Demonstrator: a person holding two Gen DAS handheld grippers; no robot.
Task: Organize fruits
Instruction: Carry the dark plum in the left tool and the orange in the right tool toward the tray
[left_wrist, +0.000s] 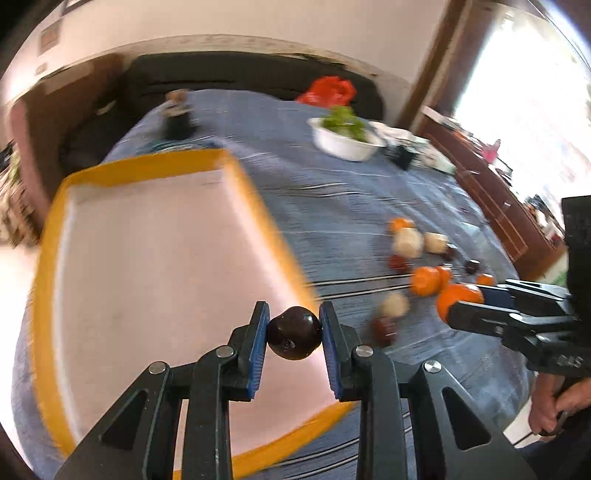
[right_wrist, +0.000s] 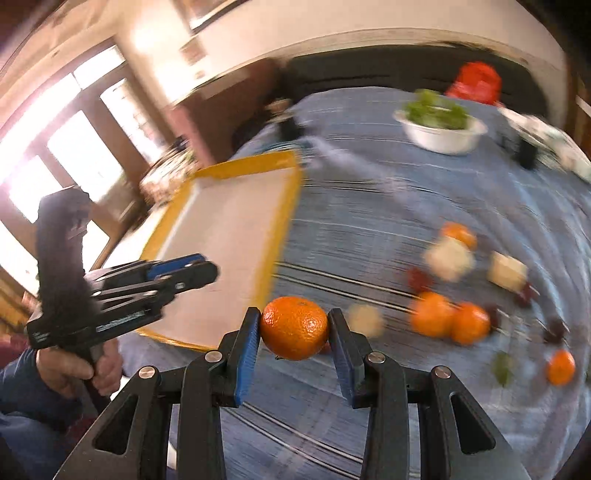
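Left wrist view: left gripper jaws clamp dark plum above tray edge. Risk: smooth round skin slips from pads, rolls off tray onto cloth-covered surface. Right wrist view: right gripper jaws hold orange, dimpled, glossy; loosening grip drops it short of tray. Loose fruit pile stays rightward.
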